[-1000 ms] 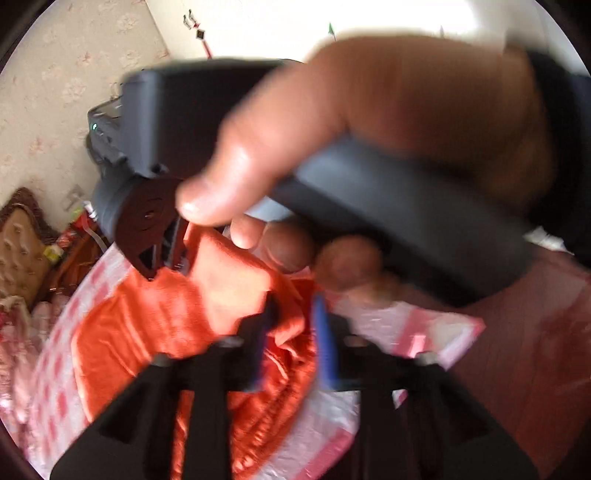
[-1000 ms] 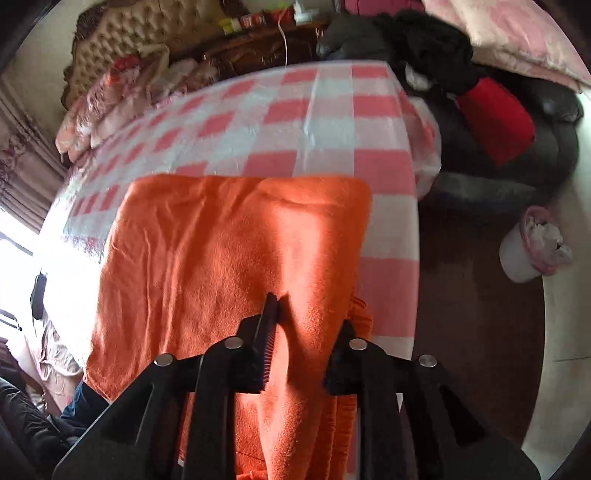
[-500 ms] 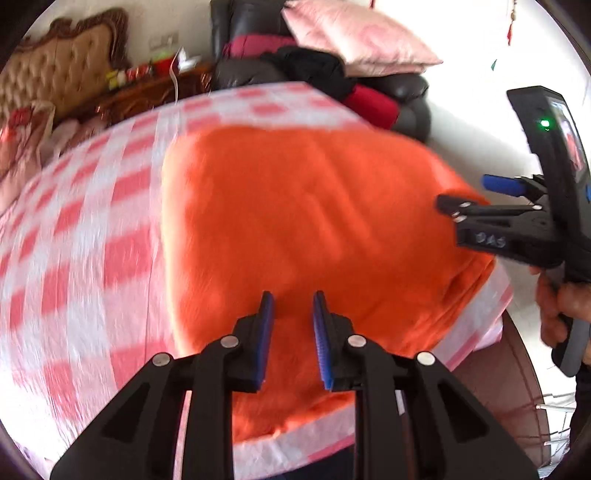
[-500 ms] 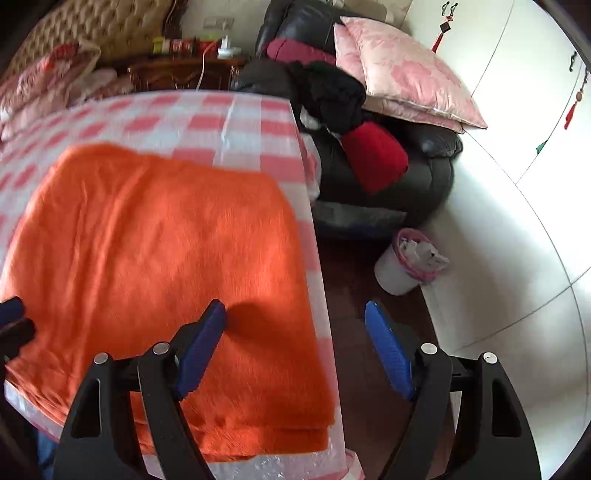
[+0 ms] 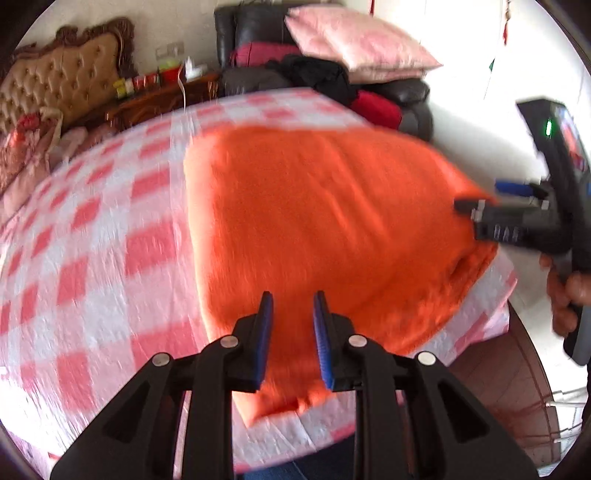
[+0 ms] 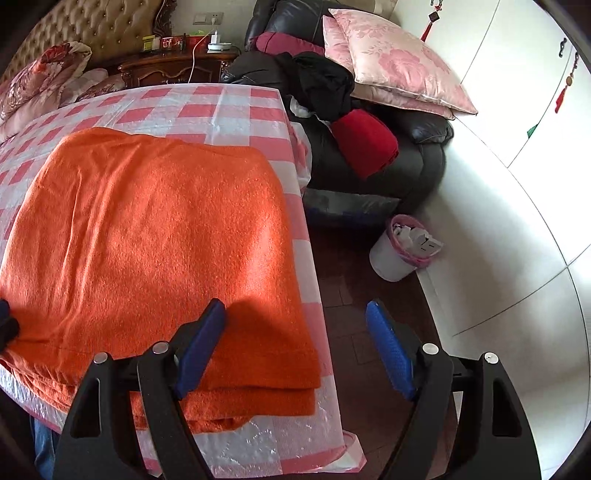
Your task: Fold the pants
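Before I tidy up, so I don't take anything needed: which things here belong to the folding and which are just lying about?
Job:
- pants, folded on the table
- left claw, narrowly open
- right claw, wide open

Lying about:
- pillow
- sofa with dark and red clothes
- bin
- nightstand

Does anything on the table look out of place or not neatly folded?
Nothing serious. The folded orange fleece pants lie flat on the pink checked tablecloth; only the lower layers stick out slightly at the near edge.

Home bedroom, tufted headboard (image 6: 92, 26), nightstand (image 6: 173, 68), pillow-piled leather armchair (image 6: 388, 147)
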Demonstrator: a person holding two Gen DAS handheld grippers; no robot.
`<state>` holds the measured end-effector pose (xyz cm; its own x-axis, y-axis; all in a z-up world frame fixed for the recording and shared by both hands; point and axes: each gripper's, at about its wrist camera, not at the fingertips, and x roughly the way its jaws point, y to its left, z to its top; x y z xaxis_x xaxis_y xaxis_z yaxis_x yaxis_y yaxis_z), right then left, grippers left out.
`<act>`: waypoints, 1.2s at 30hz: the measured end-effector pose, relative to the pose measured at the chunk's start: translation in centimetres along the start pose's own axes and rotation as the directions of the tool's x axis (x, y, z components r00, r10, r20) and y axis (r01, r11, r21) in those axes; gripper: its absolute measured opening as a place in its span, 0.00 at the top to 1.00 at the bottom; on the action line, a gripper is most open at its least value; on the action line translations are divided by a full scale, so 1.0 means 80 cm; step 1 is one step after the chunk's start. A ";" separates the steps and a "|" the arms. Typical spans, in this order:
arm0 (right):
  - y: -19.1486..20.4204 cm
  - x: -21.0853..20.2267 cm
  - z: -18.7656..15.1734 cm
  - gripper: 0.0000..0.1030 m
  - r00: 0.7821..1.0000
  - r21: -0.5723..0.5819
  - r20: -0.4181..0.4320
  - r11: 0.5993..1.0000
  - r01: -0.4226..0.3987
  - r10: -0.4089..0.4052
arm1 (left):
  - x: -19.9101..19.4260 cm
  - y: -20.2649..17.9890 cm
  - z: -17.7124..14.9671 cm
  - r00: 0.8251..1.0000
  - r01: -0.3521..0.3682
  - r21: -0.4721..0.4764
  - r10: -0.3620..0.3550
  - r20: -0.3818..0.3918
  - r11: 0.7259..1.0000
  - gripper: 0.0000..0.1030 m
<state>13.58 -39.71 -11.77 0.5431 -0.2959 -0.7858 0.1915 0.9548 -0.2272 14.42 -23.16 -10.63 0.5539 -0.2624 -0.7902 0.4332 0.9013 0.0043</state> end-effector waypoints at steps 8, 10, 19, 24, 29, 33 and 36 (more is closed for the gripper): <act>0.001 -0.002 -0.004 0.26 1.000 0.005 -0.011 1.000 0.012 -0.012 | 0.072 -0.029 0.121 0.995 0.095 0.149 -0.096 0.002 0.984 0.57; 0.000 -0.001 -0.005 0.26 1.000 0.012 -0.016 1.000 0.011 -0.010 | 0.115 -0.038 0.143 0.991 0.110 0.168 -0.095 -0.092 0.980 0.51; -0.010 -0.064 -0.016 0.20 1.000 0.105 -0.028 0.994 0.000 0.003 | -0.010 -0.029 0.109 0.994 0.097 0.052 -0.099 0.034 0.994 0.07; -0.004 -0.114 -0.044 0.18 1.000 0.138 -0.024 0.990 -0.012 0.015 | -0.080 -0.015 0.041 0.996 0.088 -0.037 -0.087 0.015 0.995 0.02; 0.008 -0.159 -0.071 0.18 1.000 0.147 0.005 0.989 0.002 -0.002 | -0.126 -0.005 0.008 0.990 0.139 -0.120 -0.135 0.044 0.983 0.02; 0.011 -0.184 -0.082 0.18 0.999 0.150 0.038 0.989 0.000 -0.006 | -0.151 -0.011 -0.006 0.997 0.063 -0.106 -0.059 0.042 0.992 0.02; 0.013 -0.195 -0.083 0.18 0.998 0.148 0.055 0.989 -0.005 -0.003 | -0.162 -0.011 -0.007 0.998 0.056 -0.108 -0.052 0.047 0.993 0.02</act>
<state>-0.14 -33.96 -3.58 0.5867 -0.3002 -0.7521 0.3077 0.9418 -0.1359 6.46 -20.39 -0.73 0.5639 -0.3246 -0.7594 0.3845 0.9170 -0.1064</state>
